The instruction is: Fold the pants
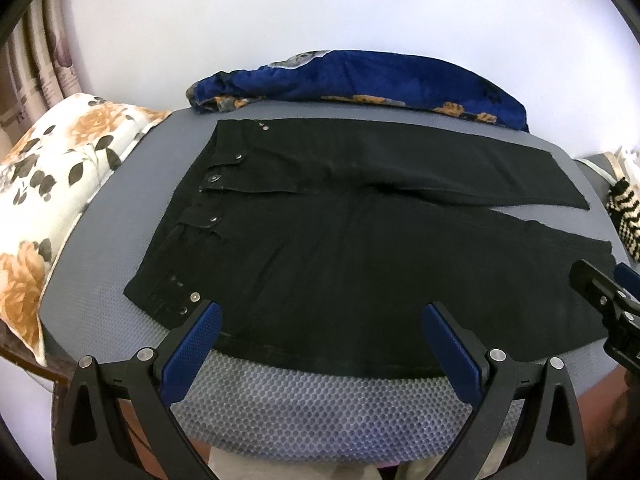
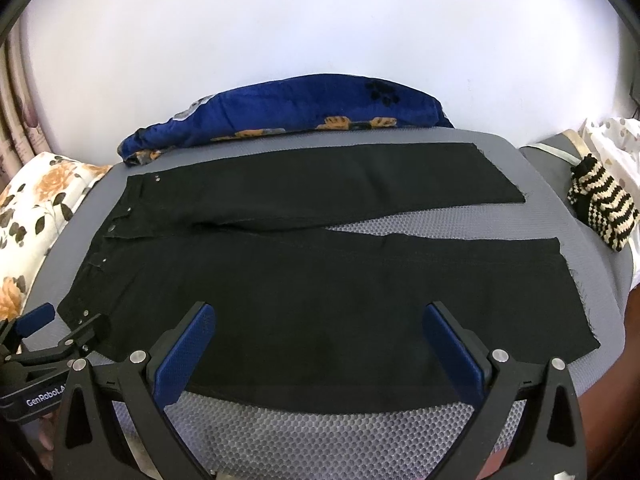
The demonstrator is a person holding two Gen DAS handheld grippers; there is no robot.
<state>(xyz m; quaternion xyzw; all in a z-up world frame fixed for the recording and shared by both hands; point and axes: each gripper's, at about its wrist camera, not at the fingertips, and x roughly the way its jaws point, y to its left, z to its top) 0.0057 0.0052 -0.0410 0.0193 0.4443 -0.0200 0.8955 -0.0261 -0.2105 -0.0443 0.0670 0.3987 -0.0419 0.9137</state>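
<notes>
Black pants lie flat on a grey mesh mat, waistband with metal rivets at the left, both legs stretching right with a narrow gap between them. My left gripper hovers open over the near edge of the pants, closer to the waist end. My right gripper is open above the near leg. Each gripper shows at the edge of the other's view: the right gripper beside the leg hem, the left gripper by the waistband corner. Nothing is held.
A blue floral blanket is bunched behind the pants. A floral pillow lies at the left. A black-and-cream striped knit item sits at the right. A white wall stands behind.
</notes>
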